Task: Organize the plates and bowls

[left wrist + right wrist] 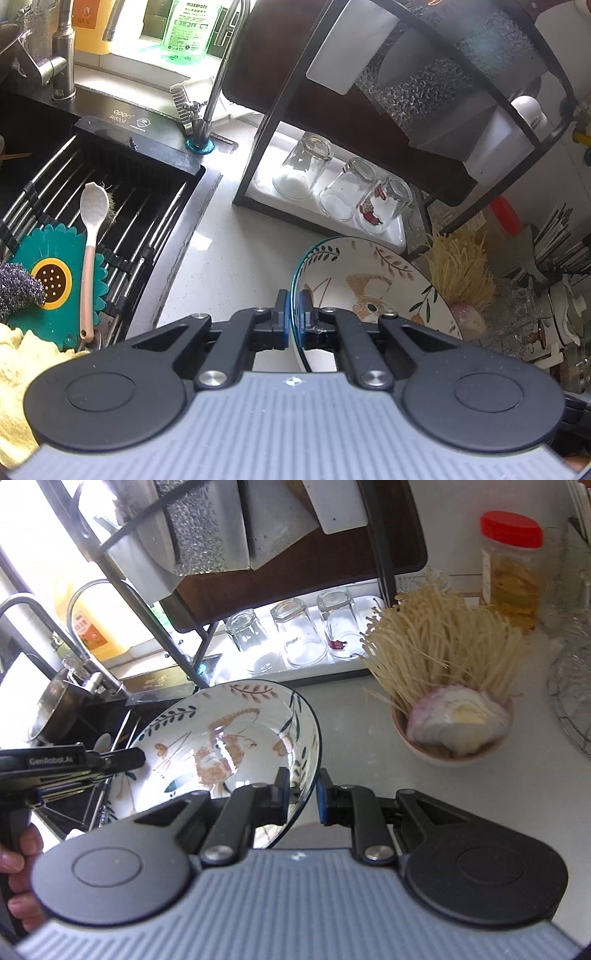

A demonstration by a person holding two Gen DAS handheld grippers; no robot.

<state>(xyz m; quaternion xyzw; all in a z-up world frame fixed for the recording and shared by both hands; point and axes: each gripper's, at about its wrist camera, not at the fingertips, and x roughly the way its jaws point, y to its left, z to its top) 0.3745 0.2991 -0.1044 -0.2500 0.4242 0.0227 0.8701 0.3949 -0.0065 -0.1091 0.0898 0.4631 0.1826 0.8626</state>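
Both grippers clamped on painted plate (221, 734) rim: left gripper (294, 314), right gripper (303, 794). Risk: thin-edge grip slips, plate drops onto counter (229, 258).

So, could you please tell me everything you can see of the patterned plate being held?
The patterned plate is a deep, glossy, ceramic-looking dish, white inside, painted with a brown animal figure, dark leaf sprigs and small orange flowers, edged by a dark teal rim. It is held tilted above the counter beside the sink. The left tongs pinch its rim on one side and the right tongs clamp the opposite rim. It looks empty.
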